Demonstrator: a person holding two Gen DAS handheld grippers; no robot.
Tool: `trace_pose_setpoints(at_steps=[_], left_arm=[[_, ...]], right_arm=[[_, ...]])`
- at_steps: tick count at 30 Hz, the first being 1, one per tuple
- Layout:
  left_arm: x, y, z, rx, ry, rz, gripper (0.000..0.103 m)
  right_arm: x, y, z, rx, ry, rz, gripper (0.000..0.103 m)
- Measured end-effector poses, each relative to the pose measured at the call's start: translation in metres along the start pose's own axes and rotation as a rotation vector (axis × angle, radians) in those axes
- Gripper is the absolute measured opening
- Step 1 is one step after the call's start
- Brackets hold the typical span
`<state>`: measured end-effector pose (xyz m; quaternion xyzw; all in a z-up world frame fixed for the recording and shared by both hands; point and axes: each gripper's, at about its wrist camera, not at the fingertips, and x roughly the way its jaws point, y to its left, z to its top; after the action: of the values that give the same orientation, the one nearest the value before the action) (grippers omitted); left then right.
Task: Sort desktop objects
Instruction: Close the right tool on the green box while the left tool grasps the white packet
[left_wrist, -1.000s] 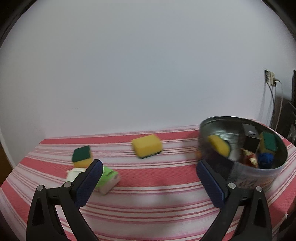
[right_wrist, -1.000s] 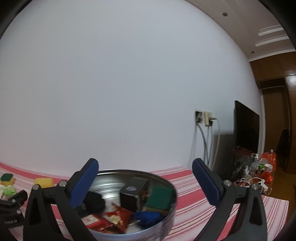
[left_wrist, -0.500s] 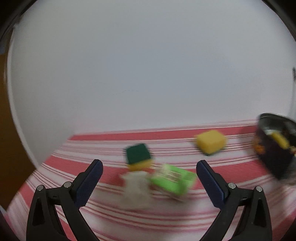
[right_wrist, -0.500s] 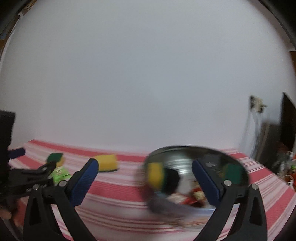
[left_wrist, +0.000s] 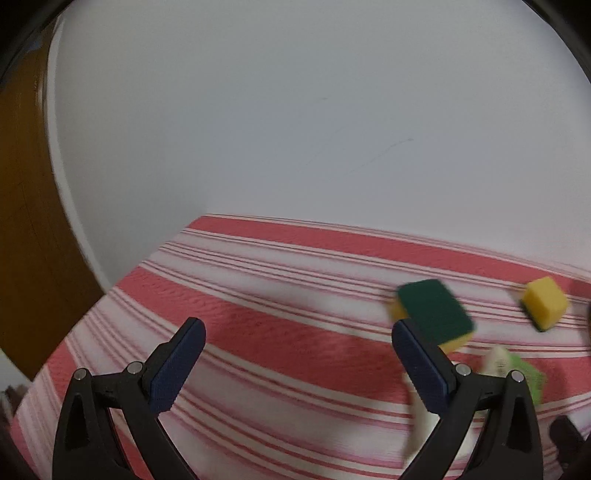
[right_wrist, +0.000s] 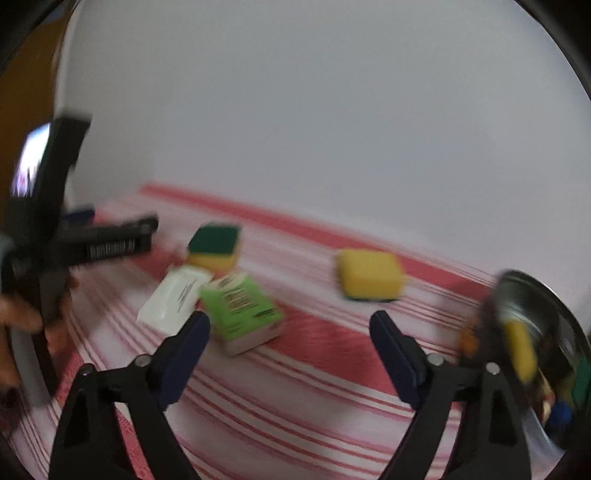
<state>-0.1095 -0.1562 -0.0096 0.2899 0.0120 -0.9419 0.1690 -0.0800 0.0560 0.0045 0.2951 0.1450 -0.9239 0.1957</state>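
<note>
Now your right gripper (right_wrist: 290, 325): jaws wide but just been closing, nothing between pads. Green box (right_wrist: 242, 308) just beyond left jaw tip; white packet (right_wrist: 173, 297) touching box's left side; green-topped sponge (right_wrist: 216, 245) behind it; yellow sponge (right_wrist: 369, 275) well right. Your left gripper (left_wrist: 297, 341): jaws wide, empty, over striped cloth (left_wrist: 258, 332).

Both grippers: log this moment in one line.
left gripper: open, empty | right gripper: open, empty, jaws closing | green box, sponges: on cloth

Sponge (right_wrist: 215, 245) behind two boxes (right_wrist: 242, 312), bowl (right_wrist: 532, 332) far right.
</note>
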Motion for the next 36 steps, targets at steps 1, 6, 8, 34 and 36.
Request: trace_pose_setpoints(at_steps=[1,6,8,34,36], left_arm=[[0.001,0.0,0.0,0.006,-0.002,0.013,0.102],[0.0,0.0,0.001,0.006,0.007,-0.024,0.102],[0.0,0.001,0.002,0.004,0.01,-0.029,0.102],[0.01,-0.075,-0.025,0.152,0.252,-0.26,0.102],[0.018,-0.076,-0.028,0.133,0.302,-0.295,0.097]], right_arm=[[0.006,0.005,0.003,-0.017,0.012,0.001,0.086],[0.054,0.007,0.012,-0.037,0.167,0.009,0.083],[0.066,0.005,0.012,-0.02,0.218,0.044,0.069],[-0.038,-0.051,-0.022,0.282,-0.12,0.019,0.05],[-0.036,-0.05,-0.02,0.281,-0.122,0.029,0.05]])
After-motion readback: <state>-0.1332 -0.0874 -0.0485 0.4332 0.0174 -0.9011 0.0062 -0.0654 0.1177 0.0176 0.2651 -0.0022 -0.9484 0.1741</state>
